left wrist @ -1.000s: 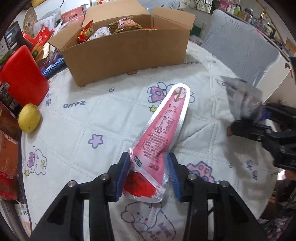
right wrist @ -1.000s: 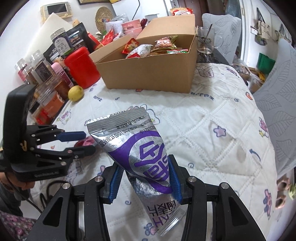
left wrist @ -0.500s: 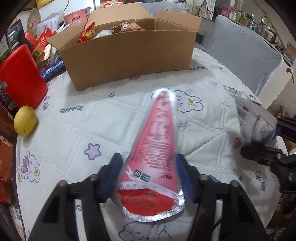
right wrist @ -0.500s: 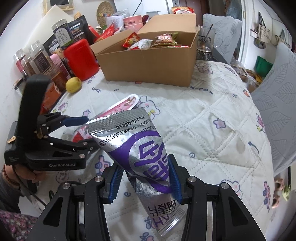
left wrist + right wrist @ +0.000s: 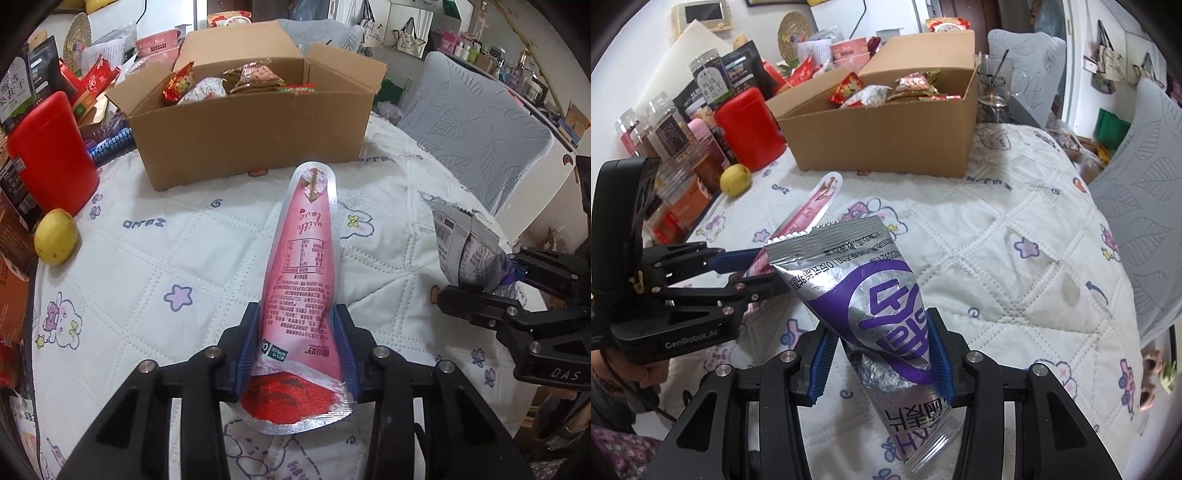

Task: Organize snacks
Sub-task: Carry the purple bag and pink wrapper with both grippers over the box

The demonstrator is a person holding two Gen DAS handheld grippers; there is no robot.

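A pink cone-shaped snack packet (image 5: 303, 266) sticks forward from my left gripper (image 5: 297, 332), its narrow tip raised off the tablecloth. The jaws are closing, and the blue pads press on the packet's wide end. My right gripper (image 5: 882, 343) is shut on a silver and purple cone packet (image 5: 879, 295) and holds it above the cloth. From the right wrist view the left gripper (image 5: 746, 266) and pink packet (image 5: 812, 210) show at left. An open cardboard box (image 5: 251, 136) with several snacks inside stands at the back of the table.
A red canister (image 5: 51, 155) and a yellow lemon (image 5: 55, 236) sit left of the box. Jars and snack bags (image 5: 665, 140) crowd the table's left edge. A glass mug (image 5: 993, 81) stands right of the box. A grey-covered chair (image 5: 476, 125) is at right.
The left gripper's jaws have drawn in onto the pink packet, and its tip has come up off the cloth. The right gripper and its purple packet have stayed put.
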